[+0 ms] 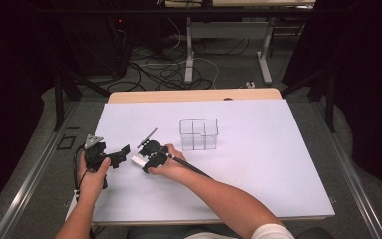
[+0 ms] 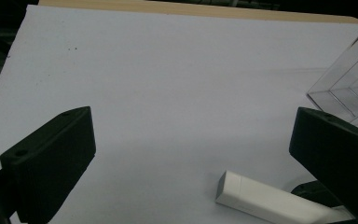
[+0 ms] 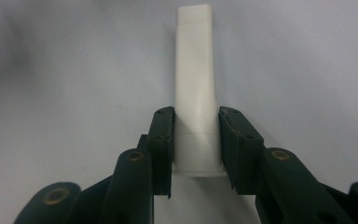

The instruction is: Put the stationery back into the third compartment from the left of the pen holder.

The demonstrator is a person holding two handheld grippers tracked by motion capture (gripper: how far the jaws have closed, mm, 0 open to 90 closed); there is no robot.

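Observation:
A slim white tube (image 1: 139,162) lies flat on the white table sheet (image 1: 258,164), left of centre. My right gripper (image 1: 147,158) is shut on it. In the right gripper view both black pads (image 3: 164,135) press the sides of the tube (image 3: 195,60) near its wider end, and the squared narrow end points away. My left gripper (image 1: 121,155) sits just to the left, with its jaws pointed at the tube. In the left gripper view, the left gripper (image 2: 193,128) is open wide with nothing between its jaws, and the tube (image 2: 261,198) lies low between them.
A clear plastic box (image 1: 199,133) with compartments stands upright right of and beyond the grippers, its corner (image 2: 349,79) showing in the left gripper view. The table's wooden edge (image 1: 194,94) runs along the far side. Cables and desk legs lie on the floor beyond.

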